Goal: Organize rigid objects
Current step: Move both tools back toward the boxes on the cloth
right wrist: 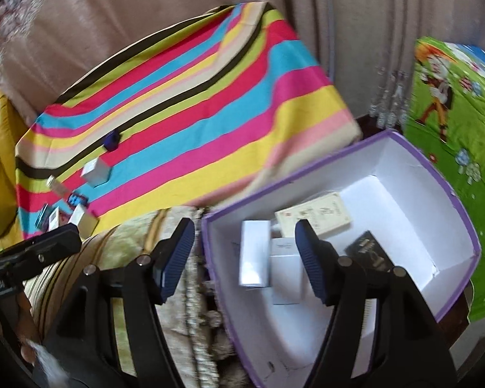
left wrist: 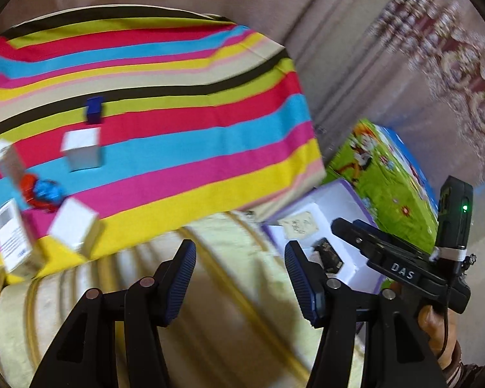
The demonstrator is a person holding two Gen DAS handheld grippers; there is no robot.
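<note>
Left gripper (left wrist: 241, 278): jaws parted, nothing between them.
Right gripper (right wrist: 244, 260): jaws parted, empty, over the purple-rimmed box (right wrist: 446, 190).
White carton (left wrist: 82, 150): on the striped cloth (left wrist: 210, 103), far beyond the left fingertips.
Handling: likely light, stiff, smooth card; pinch its flat opposite sides.

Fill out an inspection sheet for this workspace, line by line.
Surface: striped cloth, edges blurred.
Job's things: small boxes and a blue block on the cloth; several boxes already in the purple-rimmed box.
Clutter: red-and-blue item, unclear.
Grippers: left gripper and right gripper both open, empty.
Cables: thin black lead on the right gripper.
Surroundings: curtain, cartoon-print box.
</note>
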